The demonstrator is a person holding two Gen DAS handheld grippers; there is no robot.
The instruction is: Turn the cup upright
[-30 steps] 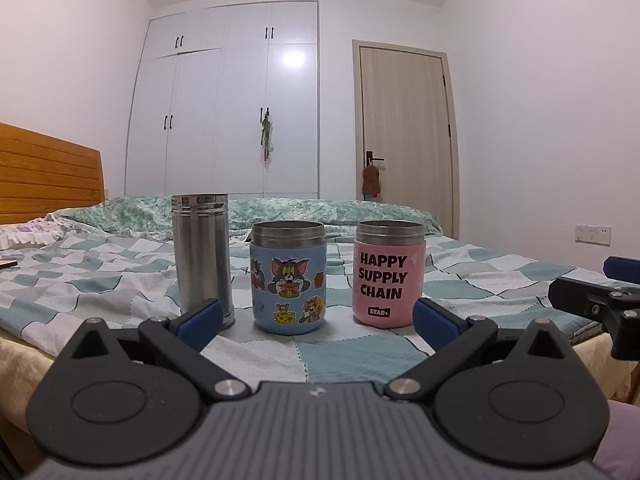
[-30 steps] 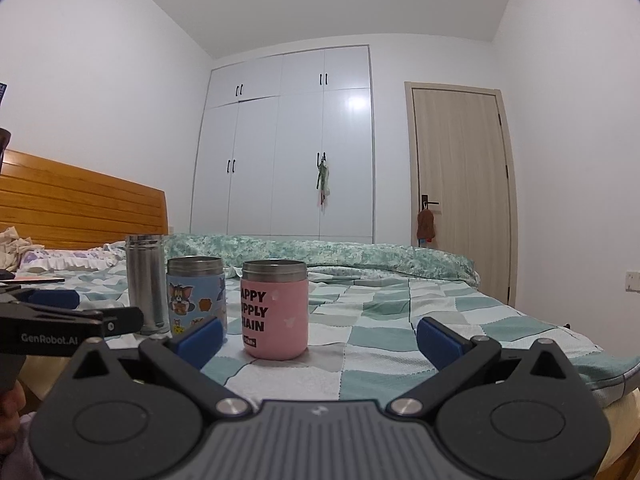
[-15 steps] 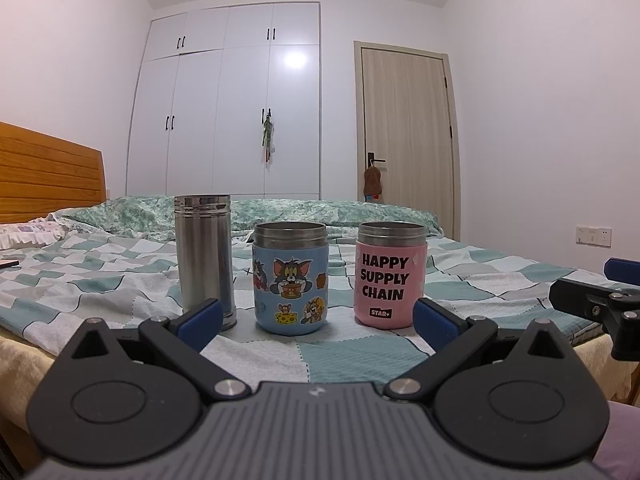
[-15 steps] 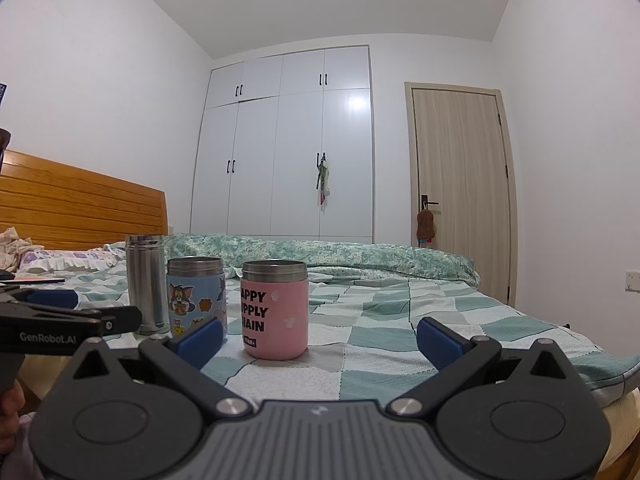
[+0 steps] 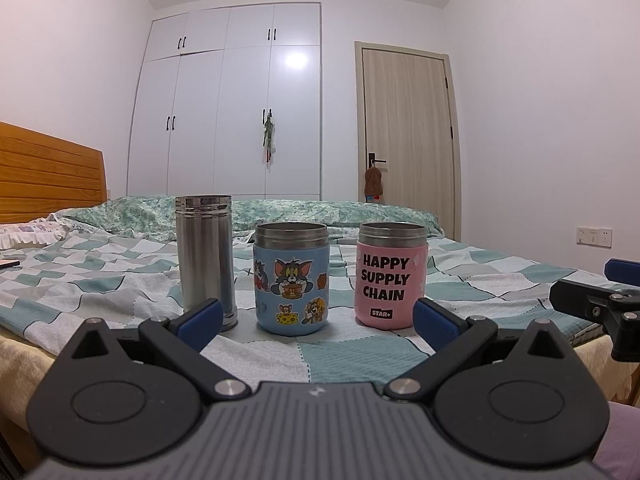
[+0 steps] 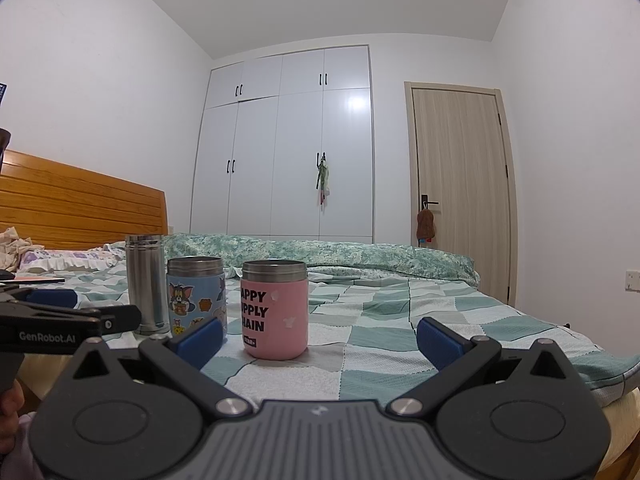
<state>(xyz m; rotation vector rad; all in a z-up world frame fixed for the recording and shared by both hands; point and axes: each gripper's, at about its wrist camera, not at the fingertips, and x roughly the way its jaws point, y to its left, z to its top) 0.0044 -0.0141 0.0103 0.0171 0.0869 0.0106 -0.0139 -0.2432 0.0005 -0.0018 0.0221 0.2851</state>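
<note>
The bed [image 5: 360,360] is taking up most of the room, its checked green-and-white quilt [image 6: 400,320] lying flat enough near the foot edge to be serving as a work surface. Behind it the white wardrobe [image 5: 240,100] and the wooden door [image 5: 408,140] are standing closed, and the orange headboard [image 6: 80,208] is running along the left.

Three cups are standing in a row near the foot of the bed, just beside one another but apart, presumably lined up so each can be reached in turn. The tall steel cup [image 5: 205,260] is standing on the left, the blue cartoon cup [image 5: 291,280] in the middle, the pink cup [image 5: 391,276] on the right. All three are showing their steel rims at the top and the printing on the pink and blue ones is reading the right way up, so none of them is looking overturned to me; which one is meant to be flipped I cannot tell.

The left gripper [image 5: 316,318] is hovering low in front of the blue cartoon cup, fingers spread wide and holding nothing. The right gripper [image 6: 318,338] is hanging likewise off the bed edge, facing the pink cup, its blue pads [image 6: 200,338] parted and empty. Each tool is showing in the other's view at the side, so the two are being held level, side by side, short of the cups.
</note>
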